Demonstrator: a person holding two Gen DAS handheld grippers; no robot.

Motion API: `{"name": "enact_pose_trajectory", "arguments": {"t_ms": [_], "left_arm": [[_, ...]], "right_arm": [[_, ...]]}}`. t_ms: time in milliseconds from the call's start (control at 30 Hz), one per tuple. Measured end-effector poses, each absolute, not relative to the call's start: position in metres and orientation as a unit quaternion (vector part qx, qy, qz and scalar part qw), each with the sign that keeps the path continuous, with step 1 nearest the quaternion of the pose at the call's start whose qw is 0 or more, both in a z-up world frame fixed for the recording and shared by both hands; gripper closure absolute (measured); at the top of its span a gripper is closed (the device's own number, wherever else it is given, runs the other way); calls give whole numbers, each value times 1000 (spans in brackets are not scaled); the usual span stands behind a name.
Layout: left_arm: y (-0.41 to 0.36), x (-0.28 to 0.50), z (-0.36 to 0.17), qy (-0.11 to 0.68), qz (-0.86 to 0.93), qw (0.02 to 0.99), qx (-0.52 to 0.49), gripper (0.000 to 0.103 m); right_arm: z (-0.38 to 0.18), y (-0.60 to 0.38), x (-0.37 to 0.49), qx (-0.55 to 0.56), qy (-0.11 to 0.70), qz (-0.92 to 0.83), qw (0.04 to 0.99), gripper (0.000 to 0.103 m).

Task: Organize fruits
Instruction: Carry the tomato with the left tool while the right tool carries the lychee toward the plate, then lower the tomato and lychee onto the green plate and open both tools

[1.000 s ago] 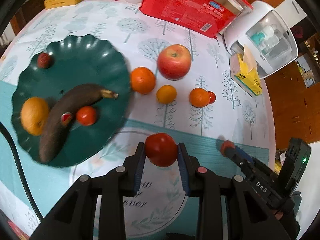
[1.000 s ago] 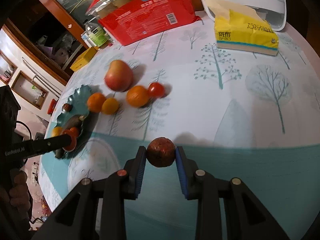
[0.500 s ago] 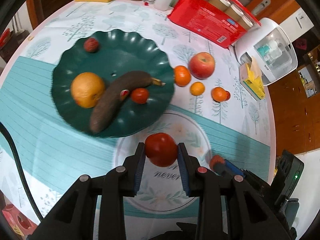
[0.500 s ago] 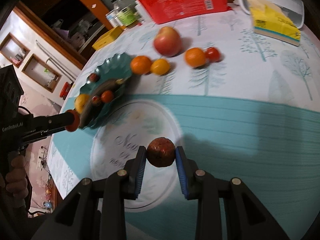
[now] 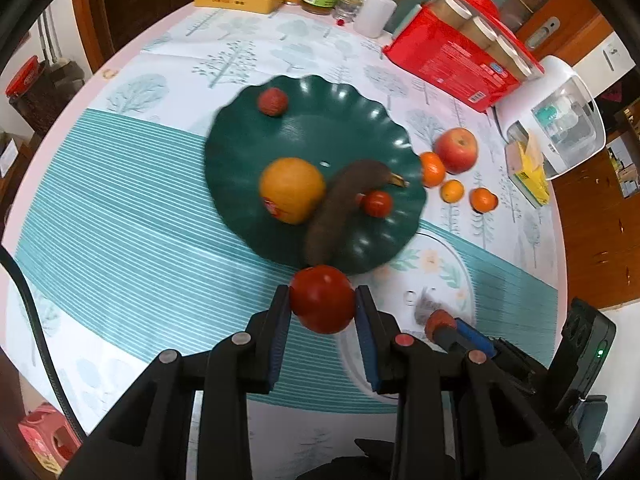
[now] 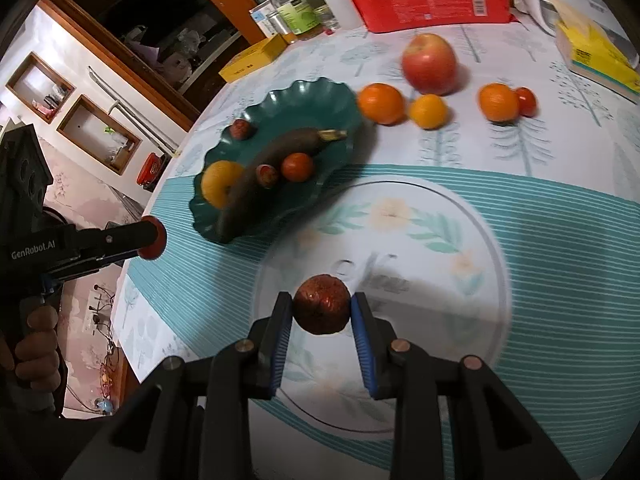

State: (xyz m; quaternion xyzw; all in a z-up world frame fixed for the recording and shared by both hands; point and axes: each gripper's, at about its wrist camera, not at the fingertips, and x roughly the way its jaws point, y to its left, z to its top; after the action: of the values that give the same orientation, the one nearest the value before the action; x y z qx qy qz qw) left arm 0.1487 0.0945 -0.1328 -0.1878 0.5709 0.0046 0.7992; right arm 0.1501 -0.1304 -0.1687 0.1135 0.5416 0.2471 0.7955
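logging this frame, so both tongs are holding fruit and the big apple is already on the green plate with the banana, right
Not quite. The apple is not on the green plate; the right wrist view shows it on the tablecloth beyond the plate, near the small oranges. The rest holds: the left tongs grip a red tomato, the right tongs grip a dark red fruit, and the banana lies on the plate.

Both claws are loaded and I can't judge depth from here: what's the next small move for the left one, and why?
Probably ease the left claw forward over the green plate before opening. It is shut on the red tomato, which sits at the plate's near rim, right by the tip of the dark banana. Bare plate shows beyond the orange.
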Motion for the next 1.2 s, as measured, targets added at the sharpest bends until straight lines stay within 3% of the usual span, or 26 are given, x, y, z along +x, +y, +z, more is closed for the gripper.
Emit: {"name": "enact_pose_trajectory", "arguments": {"t_ms": [567, 1200], "left_arm": [[172, 182, -128, 569, -14, 812, -127, 73], [187, 243, -161, 563, -114, 810, -116, 72]], "right_arm": [[-151, -46, 173, 111, 510, 237, 820, 73], [-150, 12, 244, 93, 488, 202, 844, 73]]}}
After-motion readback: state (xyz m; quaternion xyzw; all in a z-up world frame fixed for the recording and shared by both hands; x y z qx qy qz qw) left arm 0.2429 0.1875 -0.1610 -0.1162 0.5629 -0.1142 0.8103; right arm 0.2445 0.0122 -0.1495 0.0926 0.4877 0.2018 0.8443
